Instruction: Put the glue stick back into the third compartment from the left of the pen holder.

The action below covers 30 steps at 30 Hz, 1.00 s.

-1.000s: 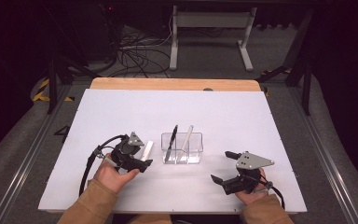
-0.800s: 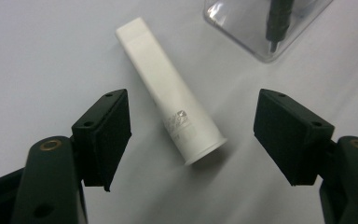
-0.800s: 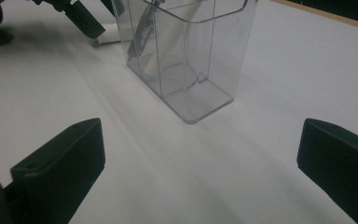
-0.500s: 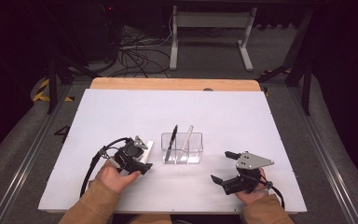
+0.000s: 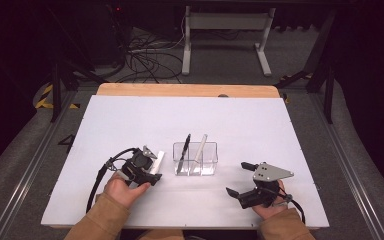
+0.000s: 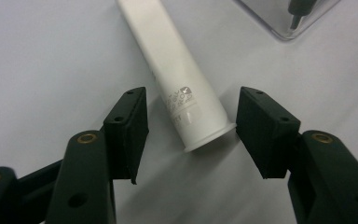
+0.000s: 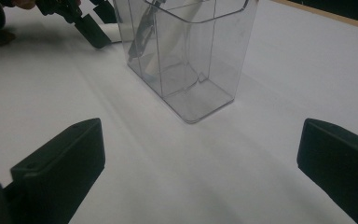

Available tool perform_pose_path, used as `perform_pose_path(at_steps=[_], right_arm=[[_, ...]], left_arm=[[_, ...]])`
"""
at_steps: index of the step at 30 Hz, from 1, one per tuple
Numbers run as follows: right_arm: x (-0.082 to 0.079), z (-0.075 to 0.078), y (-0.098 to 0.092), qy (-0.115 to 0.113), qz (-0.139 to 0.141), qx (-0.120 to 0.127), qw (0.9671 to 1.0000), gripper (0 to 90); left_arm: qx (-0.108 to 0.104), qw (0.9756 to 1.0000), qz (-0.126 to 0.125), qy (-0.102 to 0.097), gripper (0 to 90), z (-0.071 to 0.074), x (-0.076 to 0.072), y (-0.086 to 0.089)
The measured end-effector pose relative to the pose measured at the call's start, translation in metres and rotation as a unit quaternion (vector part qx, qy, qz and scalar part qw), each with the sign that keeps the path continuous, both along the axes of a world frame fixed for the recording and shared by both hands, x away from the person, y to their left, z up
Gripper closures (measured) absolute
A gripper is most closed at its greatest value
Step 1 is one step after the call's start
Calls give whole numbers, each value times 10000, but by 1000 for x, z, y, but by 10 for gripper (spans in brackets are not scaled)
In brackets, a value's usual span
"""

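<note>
White tabletop (image 5: pixel 260 125) covers the work surface, with dark floor and cables beyond its far edge. Near its left front, the left gripper (image 6: pixel 191 130) straddles the flared end of a white tube (image 6: pixel 179 88) lying flat on the table; its jaws have just been closing, yet gaps remain on both sides and neither pad touches the tube. Just right of the tube stands a clear organiser (image 5: pixel 195 159) holding a black pen (image 5: pixel 184 152) and a white stick (image 5: pixel 200 150). Near the right front, the right gripper (image 5: pixel 240 178) rests with jaws spread wide, nothing between them.
</note>
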State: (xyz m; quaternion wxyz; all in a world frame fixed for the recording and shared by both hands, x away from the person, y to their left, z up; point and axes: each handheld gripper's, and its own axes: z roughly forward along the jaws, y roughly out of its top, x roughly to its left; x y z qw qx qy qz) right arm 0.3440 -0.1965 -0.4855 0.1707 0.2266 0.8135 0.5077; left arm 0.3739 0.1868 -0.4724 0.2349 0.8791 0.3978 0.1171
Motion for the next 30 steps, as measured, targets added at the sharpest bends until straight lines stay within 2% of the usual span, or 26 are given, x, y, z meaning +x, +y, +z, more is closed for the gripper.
perform_pose_path(at_steps=[11,18,23,28,30], right_arm=[[0,0,0,-3,0,-7,10000,11],[0,0,0,0,5,9,10000,11],[0,0,0,6,10,20,10000,11],[0,0,0,8,13,26,10000,11],[0,0,0,8,14,26,10000,11]], left_arm=[[-11,9998,195,31,508,1,-1,-1],[13,9996,256,75,642,2,-2,1],[22,9996,266,128,646,4,-1,1],[-15,9998,179,14,648,13,-4,4],[-100,9998,142,-108,649,21,-6,8]])
